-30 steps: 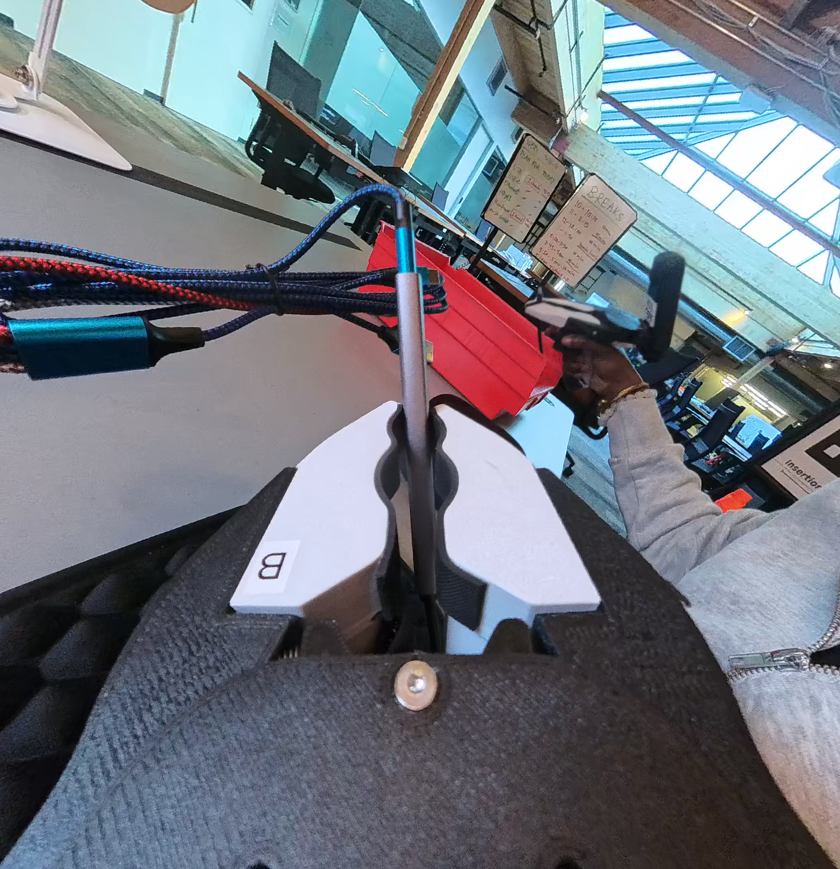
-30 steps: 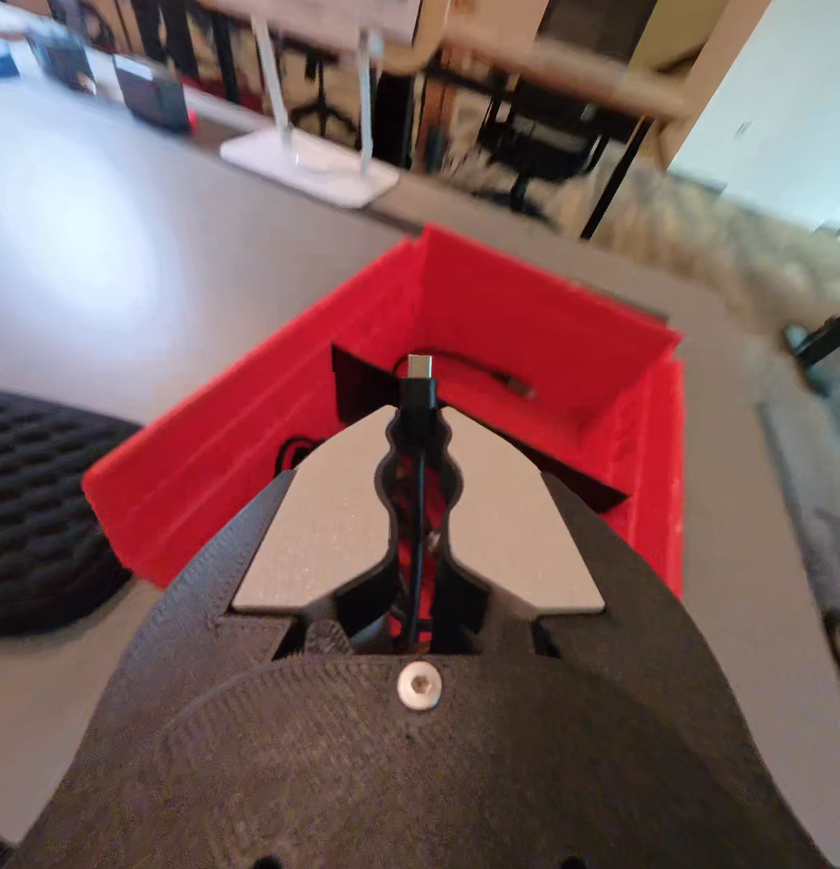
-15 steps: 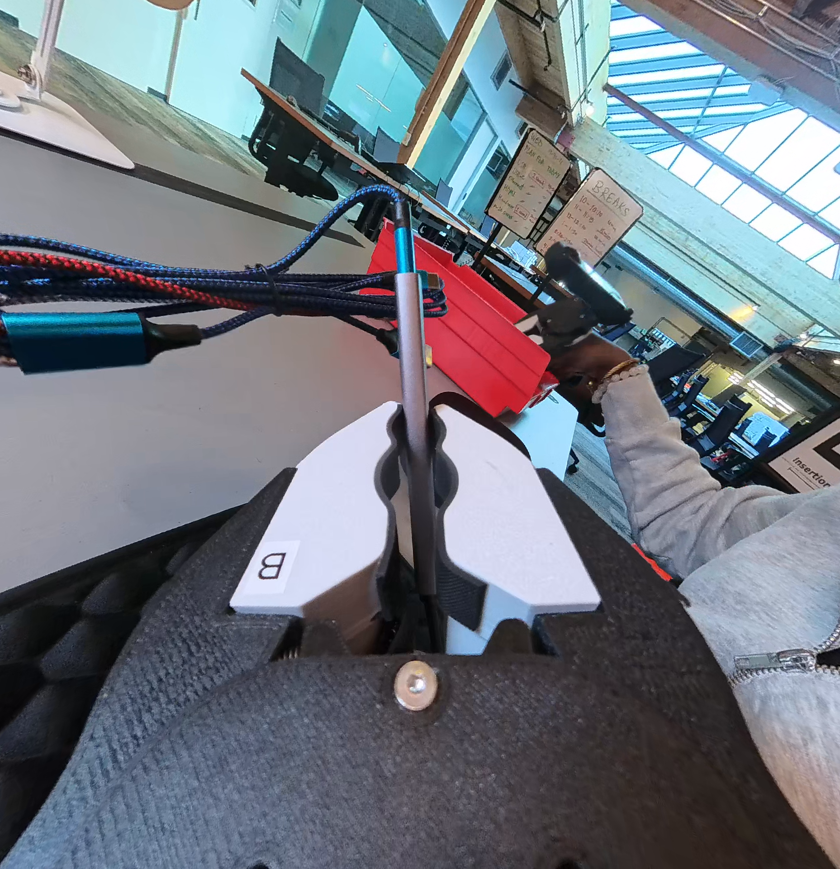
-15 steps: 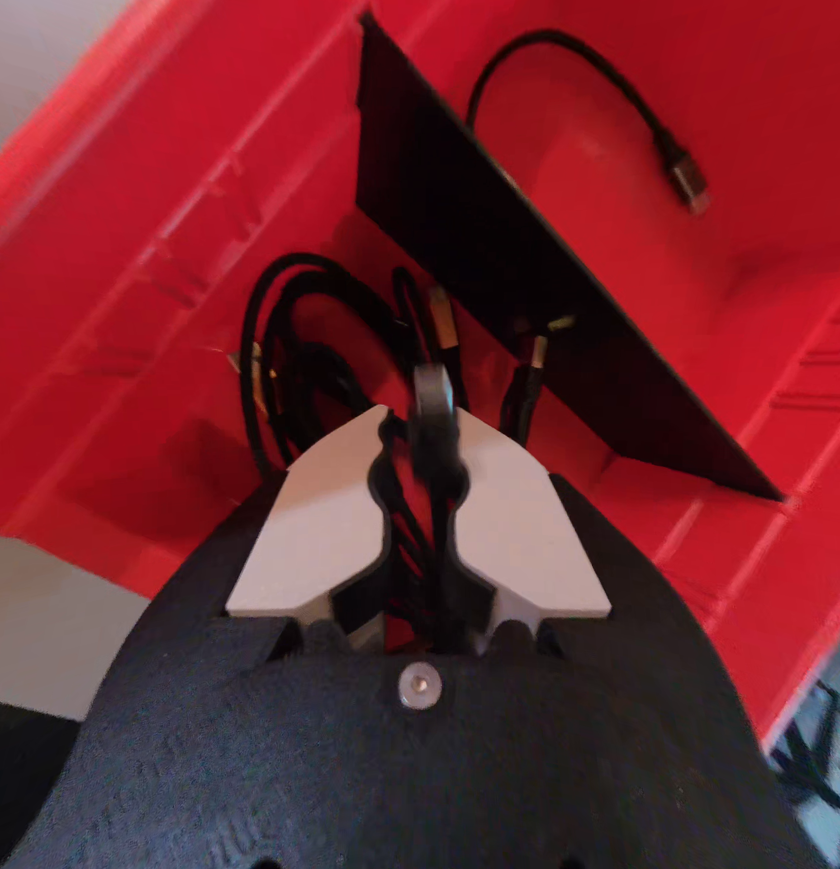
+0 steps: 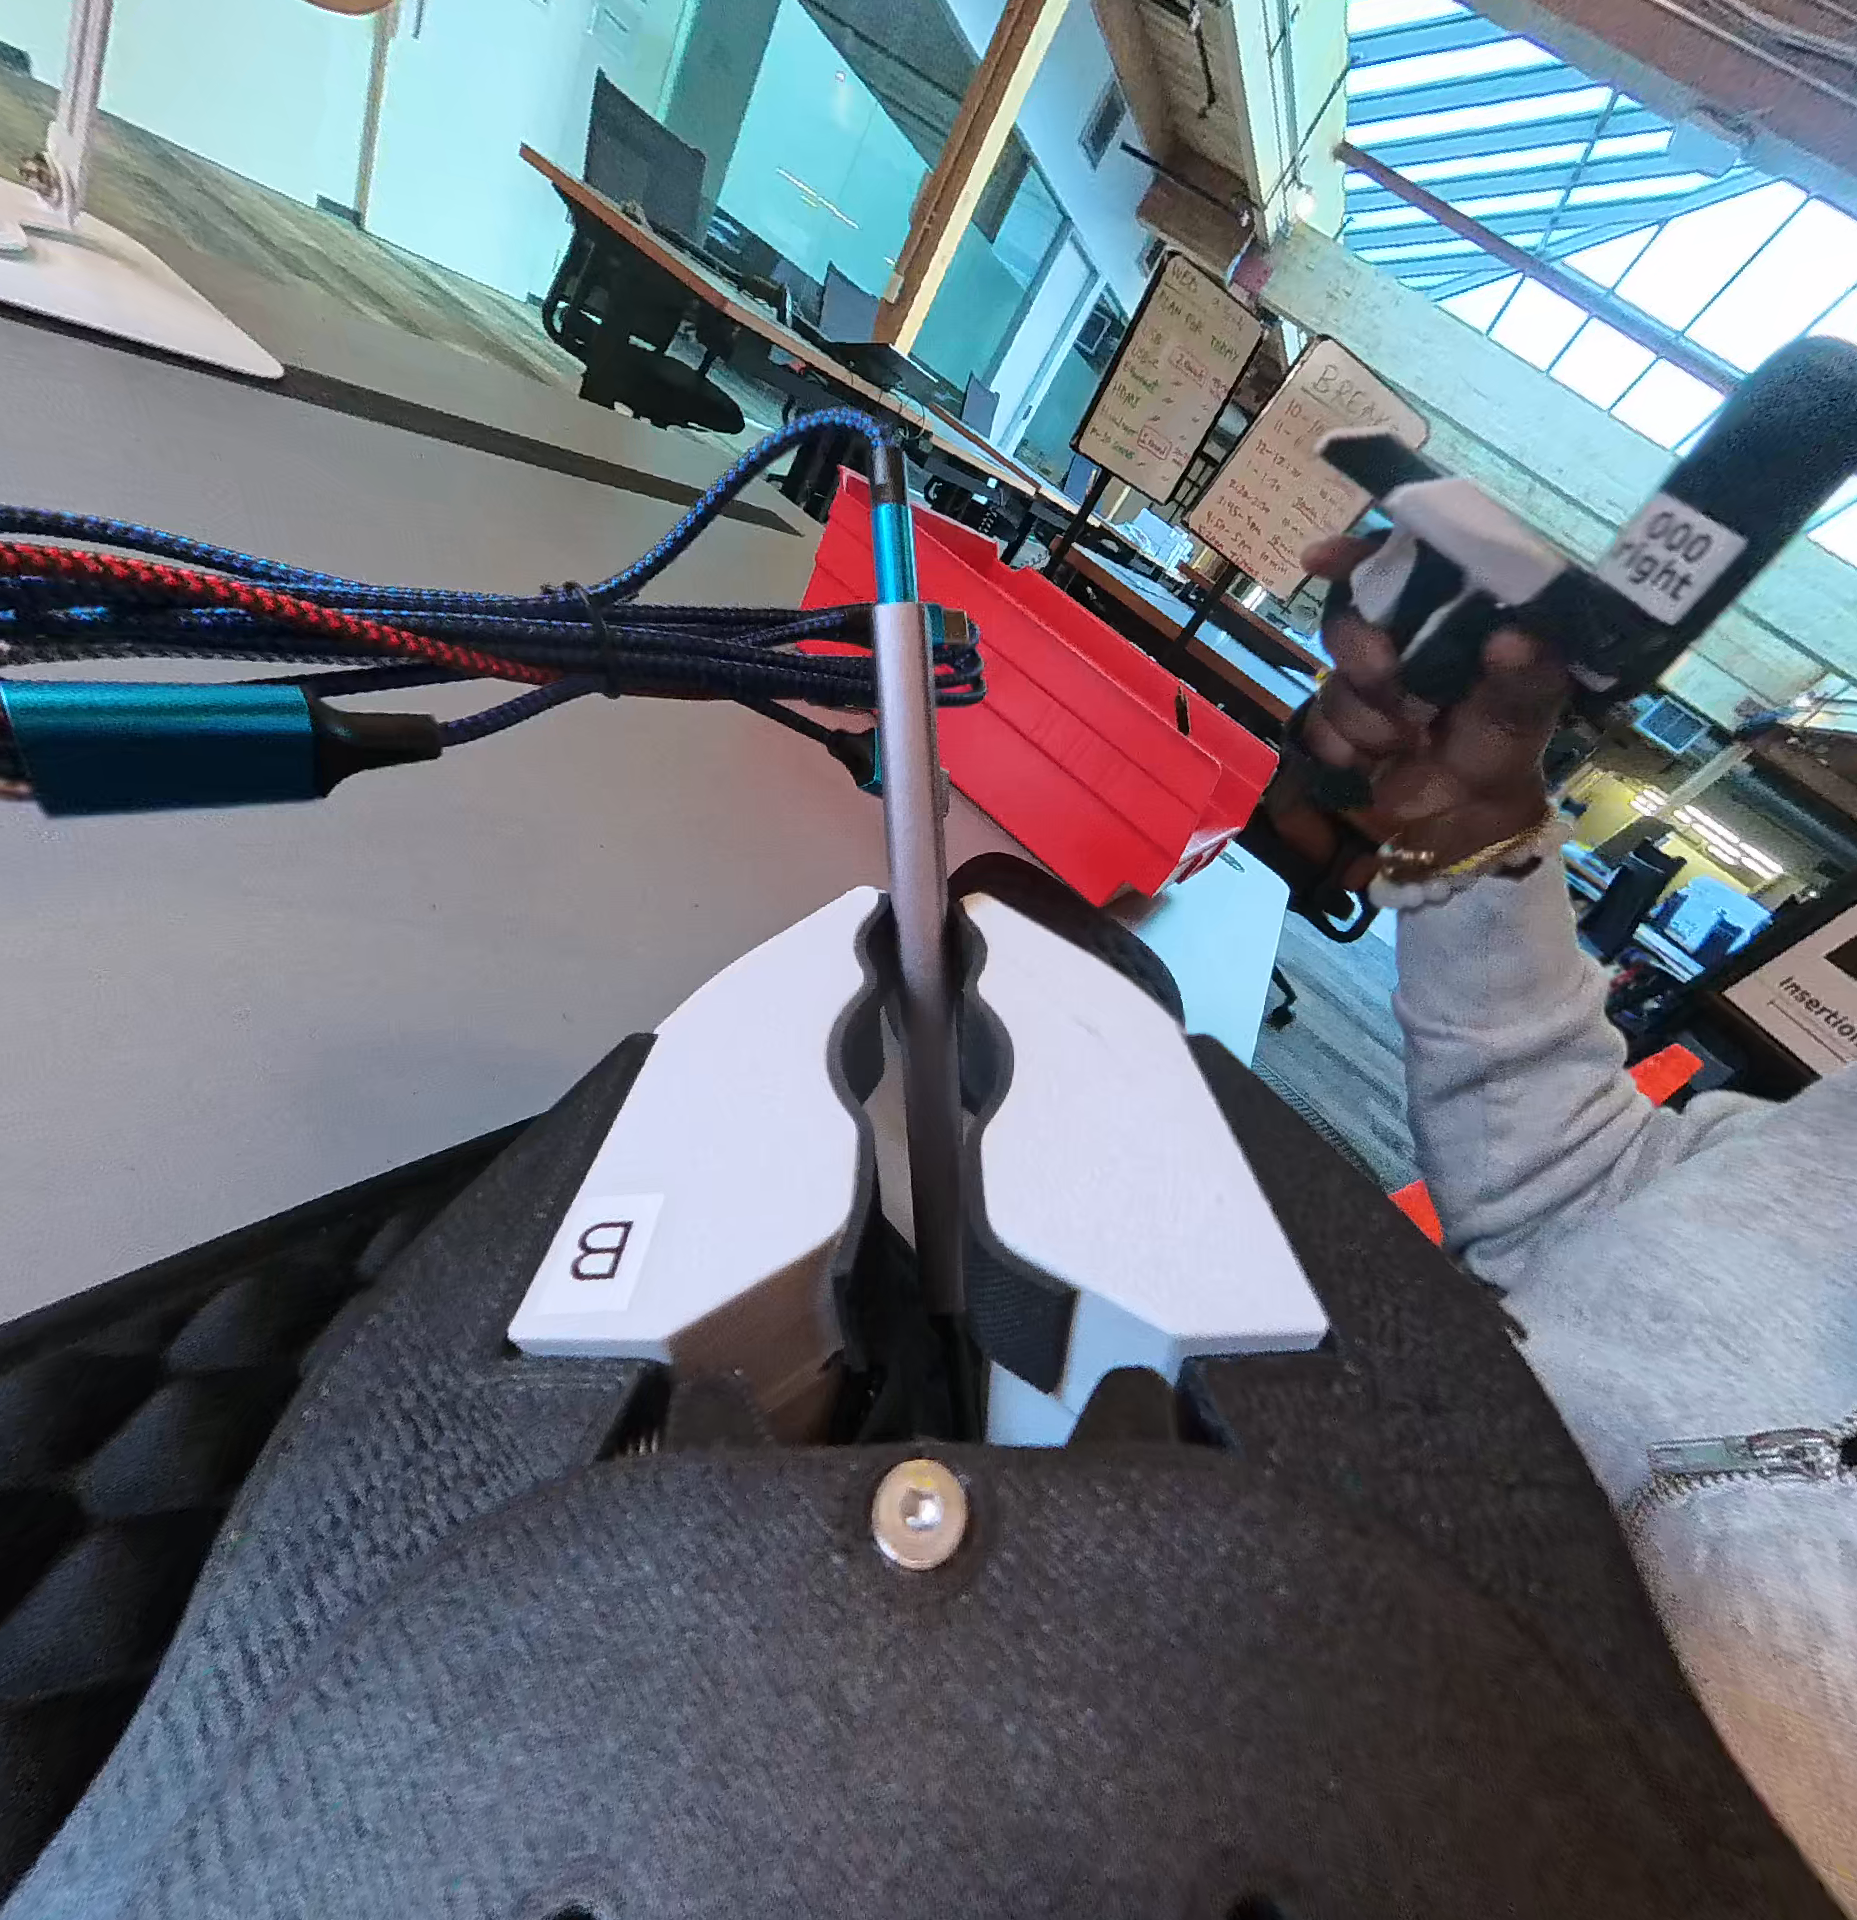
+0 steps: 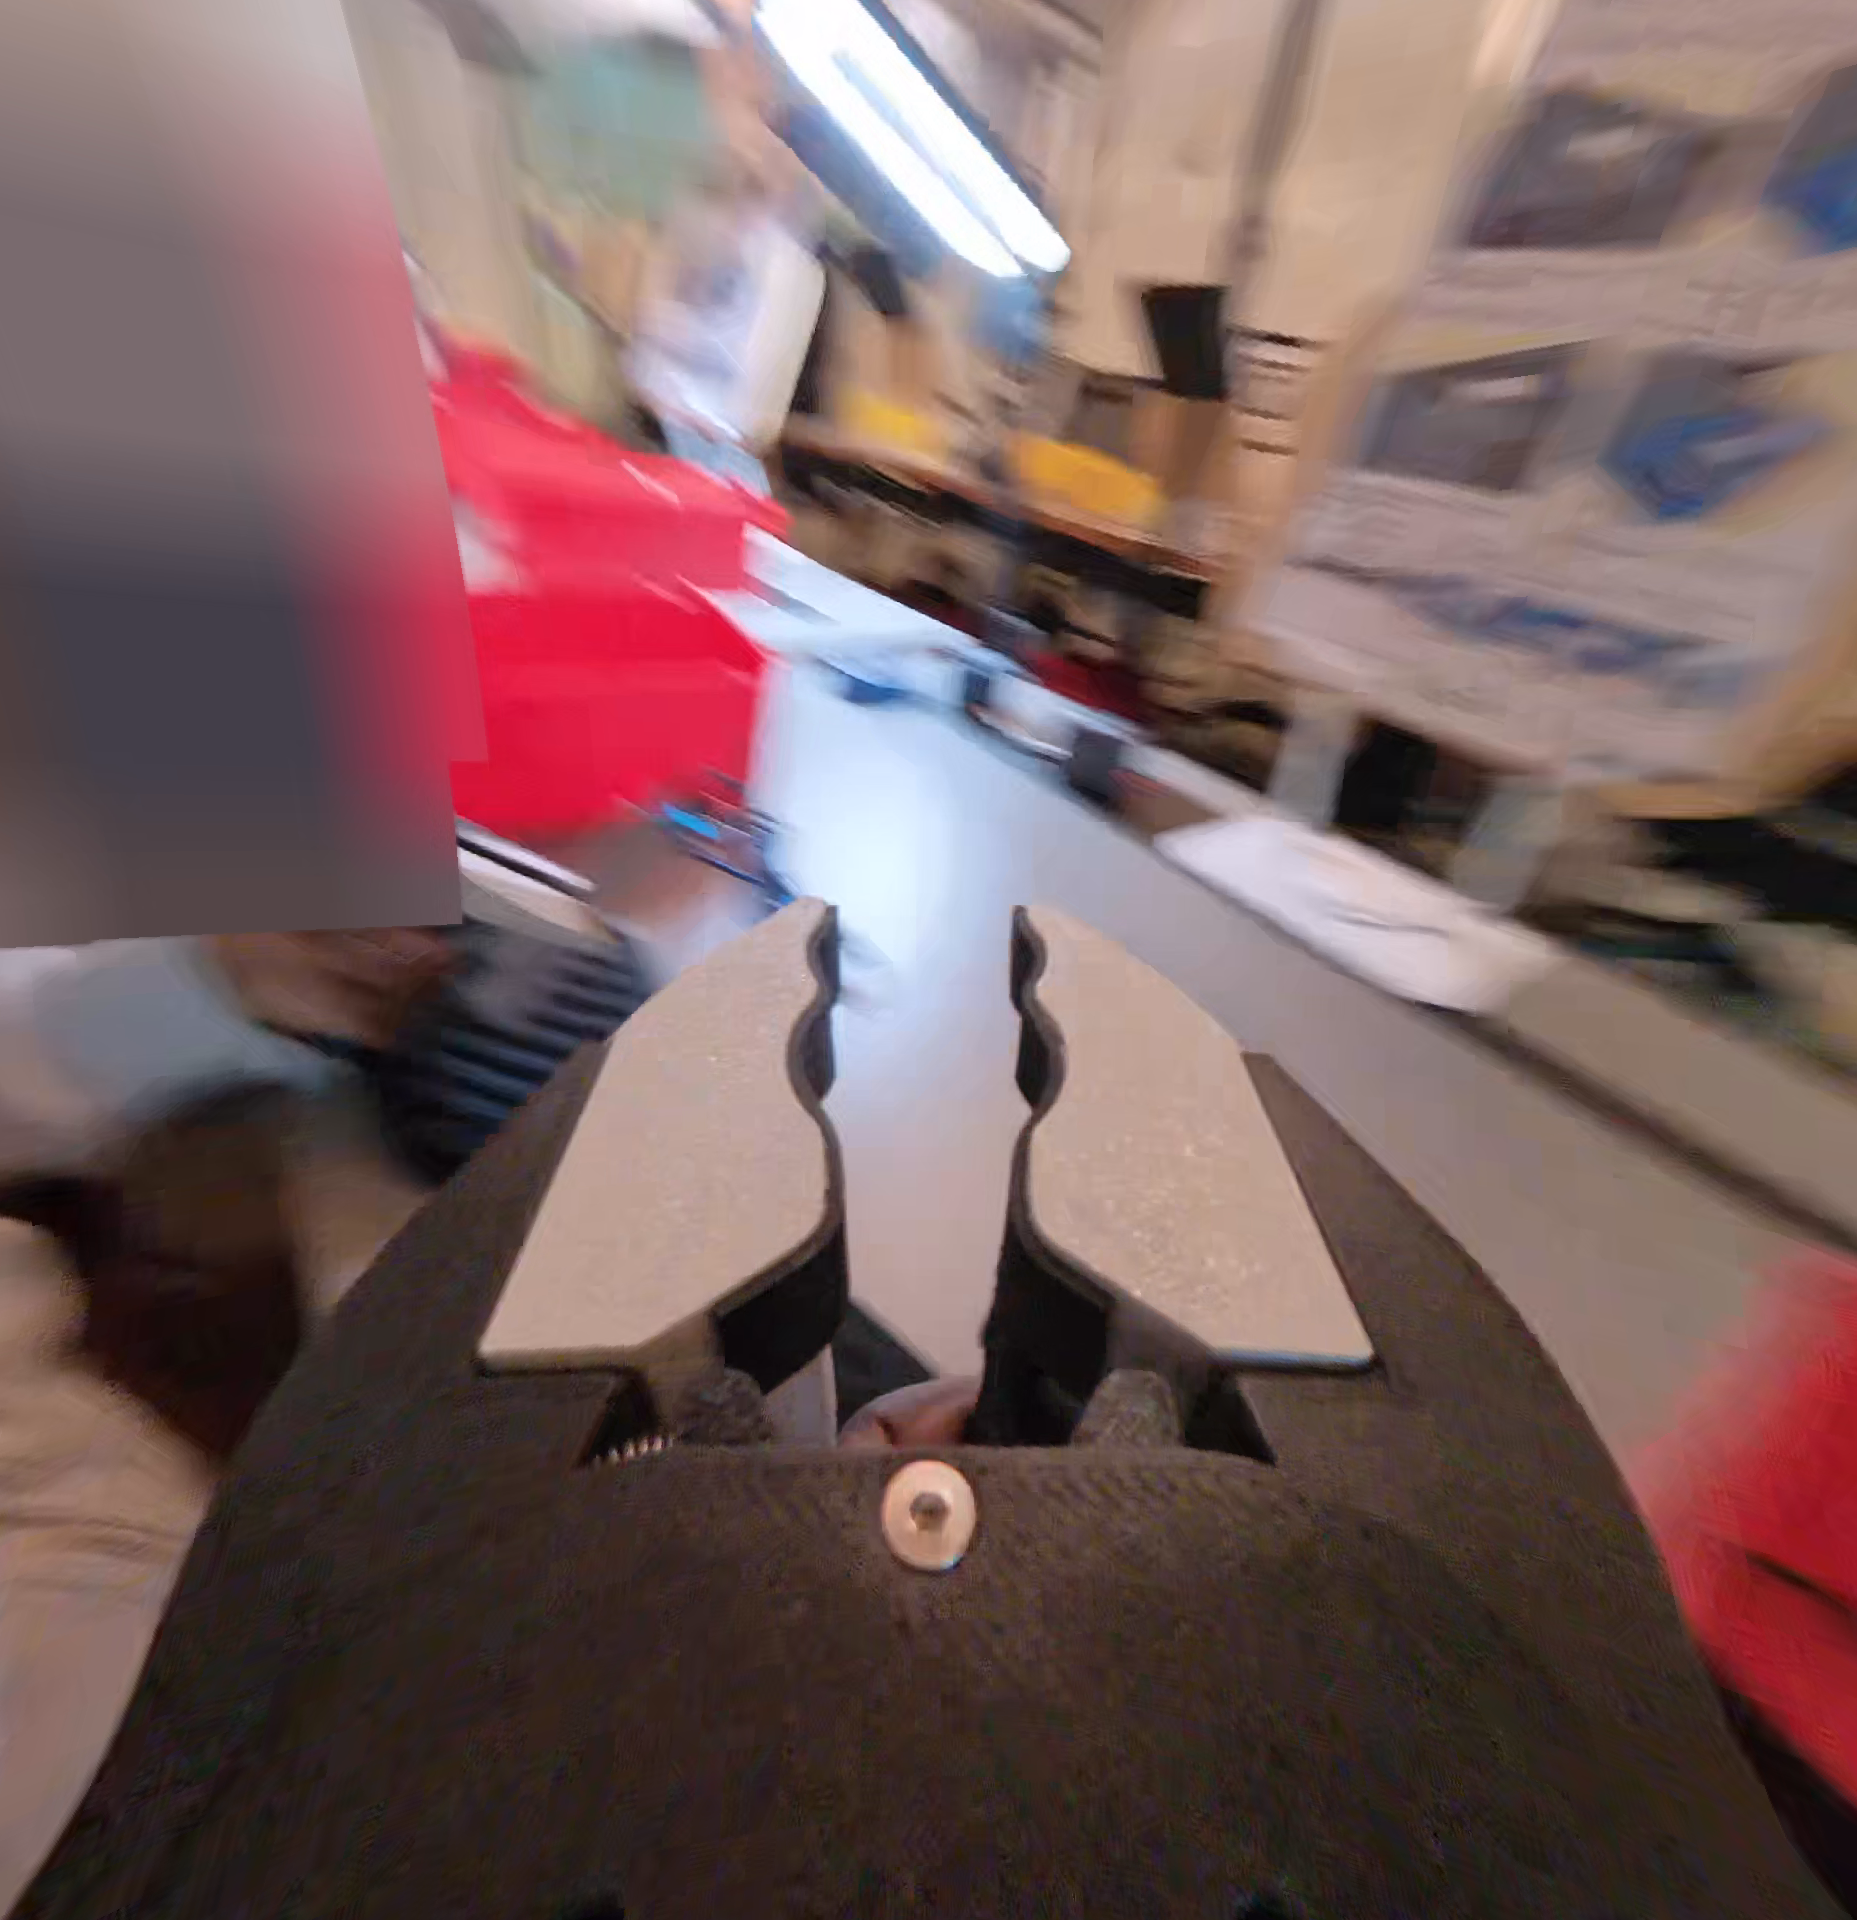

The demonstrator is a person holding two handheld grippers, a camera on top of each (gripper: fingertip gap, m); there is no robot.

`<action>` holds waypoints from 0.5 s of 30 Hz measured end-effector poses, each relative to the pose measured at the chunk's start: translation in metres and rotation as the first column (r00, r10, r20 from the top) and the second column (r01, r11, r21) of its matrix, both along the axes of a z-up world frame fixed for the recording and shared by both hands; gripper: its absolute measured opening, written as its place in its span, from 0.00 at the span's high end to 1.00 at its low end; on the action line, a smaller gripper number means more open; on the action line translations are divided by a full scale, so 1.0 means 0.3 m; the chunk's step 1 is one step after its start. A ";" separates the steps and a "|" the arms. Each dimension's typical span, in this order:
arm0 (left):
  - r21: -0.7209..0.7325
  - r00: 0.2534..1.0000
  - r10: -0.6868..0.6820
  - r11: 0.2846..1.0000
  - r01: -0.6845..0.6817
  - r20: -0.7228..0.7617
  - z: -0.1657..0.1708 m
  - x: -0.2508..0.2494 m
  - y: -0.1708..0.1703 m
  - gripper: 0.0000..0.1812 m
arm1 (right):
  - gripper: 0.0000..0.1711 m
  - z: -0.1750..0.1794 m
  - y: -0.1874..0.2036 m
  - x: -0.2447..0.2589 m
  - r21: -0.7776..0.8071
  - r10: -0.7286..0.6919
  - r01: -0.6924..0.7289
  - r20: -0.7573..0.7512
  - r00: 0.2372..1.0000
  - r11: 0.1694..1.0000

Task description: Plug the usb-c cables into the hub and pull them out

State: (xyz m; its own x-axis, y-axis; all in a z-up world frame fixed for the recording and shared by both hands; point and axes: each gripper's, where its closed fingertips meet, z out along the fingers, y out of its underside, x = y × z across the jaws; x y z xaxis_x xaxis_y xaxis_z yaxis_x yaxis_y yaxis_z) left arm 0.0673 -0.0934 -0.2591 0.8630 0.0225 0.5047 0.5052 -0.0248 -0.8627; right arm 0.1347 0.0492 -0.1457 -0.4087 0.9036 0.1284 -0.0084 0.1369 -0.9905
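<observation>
While braided blue and red cables (image 5: pixel 280 613) trail off to the left, the left gripper (image 5: pixel 919 914) stands clamped on the slim grey hub (image 5: pixel 908 790), held edge-on, with a teal-tipped cable plug (image 5: pixel 891 540) seated in its far end. Beyond it lies a red bin (image 5: pixel 1059 717) on the grey table (image 5: pixel 384 935). Farther right, the right gripper (image 6: pixel 919 935) is raised, fingers apart and empty, its view blurred.
</observation>
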 end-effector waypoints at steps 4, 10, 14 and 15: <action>0.018 0.999 -0.009 1.000 0.010 -0.033 0.010 0.013 -0.004 0.94 | 0.82 -0.100 -0.325 -0.099 -0.459 0.390 -0.297 0.121 0.913 0.837; 0.023 0.995 -0.061 0.998 0.063 -0.081 0.014 0.047 -0.004 0.94 | 0.81 -0.188 -0.459 -0.257 -0.546 0.435 -0.274 0.188 0.881 0.792; 0.028 0.986 -0.138 0.990 0.142 -0.093 0.016 0.082 -0.004 0.94 | 0.90 -0.201 -0.494 -0.261 -0.606 0.561 -0.353 0.191 0.805 0.713; 0.024 0.982 -0.162 0.986 0.165 -0.098 0.014 0.093 -0.004 0.94 | 0.95 -0.207 -0.498 -0.257 -0.618 0.585 -0.367 0.190 0.788 0.695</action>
State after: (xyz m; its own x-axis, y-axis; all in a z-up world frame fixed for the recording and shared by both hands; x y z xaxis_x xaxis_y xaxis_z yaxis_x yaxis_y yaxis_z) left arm 0.0952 -0.0946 -0.2548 0.8979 -0.1375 0.4182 0.4119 -0.0724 -0.9083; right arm 0.0575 -0.1003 -0.2079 -0.7174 0.4427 -0.5379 0.4321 -0.3228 -0.8421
